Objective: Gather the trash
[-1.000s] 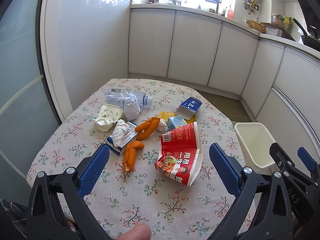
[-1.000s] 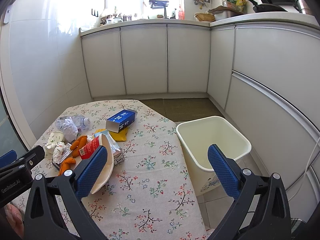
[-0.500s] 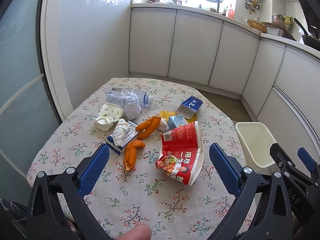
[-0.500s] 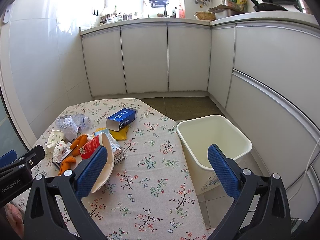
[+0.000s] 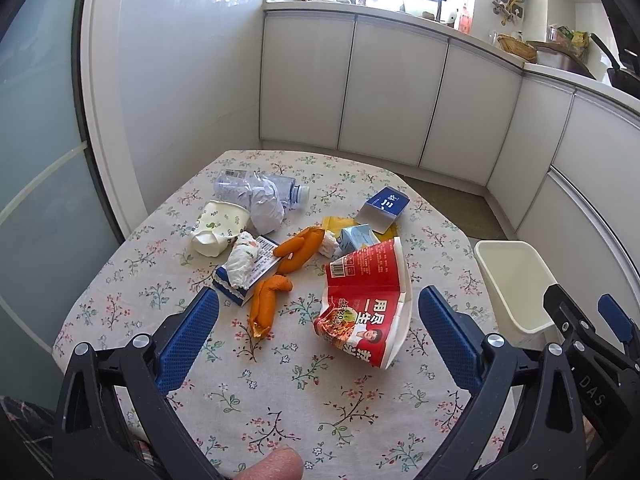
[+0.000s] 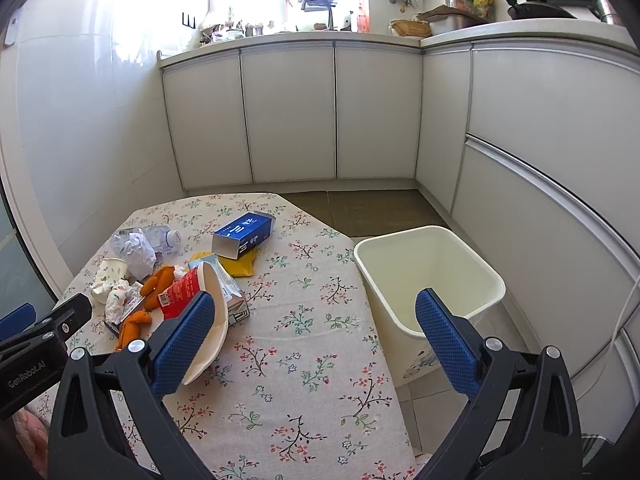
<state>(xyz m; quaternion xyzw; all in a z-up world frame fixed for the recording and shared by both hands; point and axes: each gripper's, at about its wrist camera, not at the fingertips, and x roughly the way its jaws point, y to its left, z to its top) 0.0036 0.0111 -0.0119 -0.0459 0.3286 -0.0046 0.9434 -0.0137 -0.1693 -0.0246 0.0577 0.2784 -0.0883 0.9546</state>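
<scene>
Trash lies on the floral table (image 5: 280, 400): a crushed red noodle cup (image 5: 366, 300), orange peels (image 5: 266, 300), a paper cup (image 5: 218, 228), a crumpled bottle (image 5: 260, 194), a blue carton (image 5: 384, 208) and a tissue box (image 5: 248, 272). My left gripper (image 5: 318, 334) is open and empty, above the table's near part, the red cup just ahead. My right gripper (image 6: 316, 340) is open and empty near the table's right edge, beside the cream bin (image 6: 430, 276). The red cup also shows in the right wrist view (image 6: 192, 292).
The bin stands on the floor right of the table and looks empty (image 5: 516, 280). White cabinets (image 6: 292, 112) run along the back and right walls. A glass door (image 5: 36, 160) is at the left. A yellow wrapper (image 6: 240, 262) lies under the blue carton.
Both grippers have stayed nearly still and open, with only a slight shift of view. Nothing on the table moved.
</scene>
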